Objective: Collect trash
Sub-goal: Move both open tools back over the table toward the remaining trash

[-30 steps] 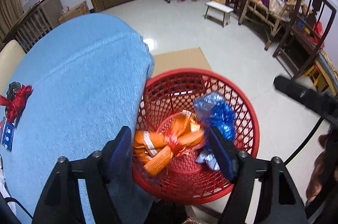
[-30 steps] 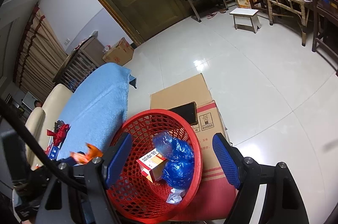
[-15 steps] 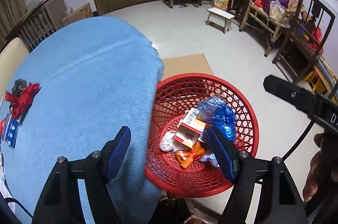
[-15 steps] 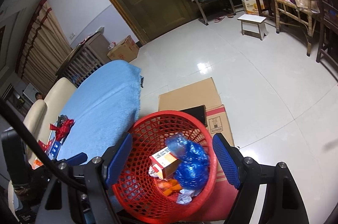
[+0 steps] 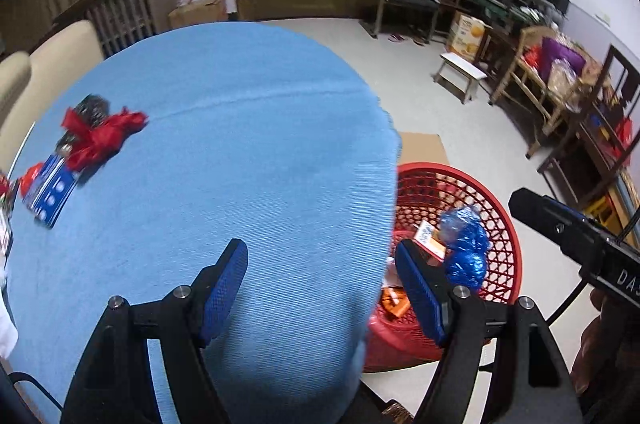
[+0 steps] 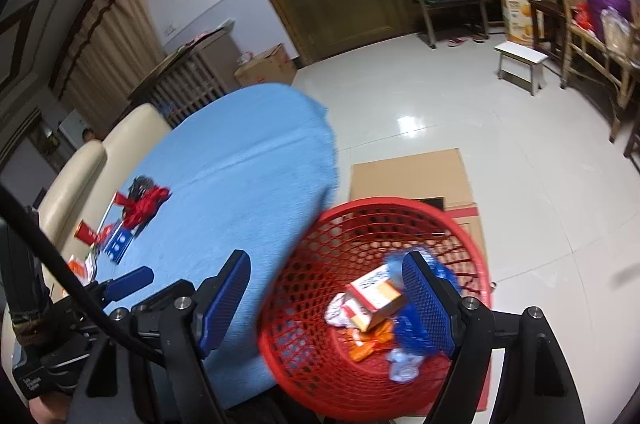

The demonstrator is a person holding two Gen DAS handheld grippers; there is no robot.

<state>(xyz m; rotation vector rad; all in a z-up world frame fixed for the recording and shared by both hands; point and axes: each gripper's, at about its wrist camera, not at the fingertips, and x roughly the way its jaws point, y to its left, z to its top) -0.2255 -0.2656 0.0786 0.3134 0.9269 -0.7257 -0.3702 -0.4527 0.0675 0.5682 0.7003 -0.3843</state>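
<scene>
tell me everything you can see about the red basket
The red basket is a round, open-topped plastic bin with lattice mesh walls and a solid rim. It stands upright on the floor beside the blue-covered table, its far side against a flattened cardboard box. Inside lie a small orange and white carton, a crumpled blue bag, orange wrappers and pale scraps. Neither gripper touches it.

The left gripper [image 5: 320,276] hangs spread and empty over the blue cloth [image 5: 224,176] – a red bow [image 5: 102,138] lies far left, the red basket [image 5: 508,224] with a blue bag [image 5: 466,244] sits right
</scene>
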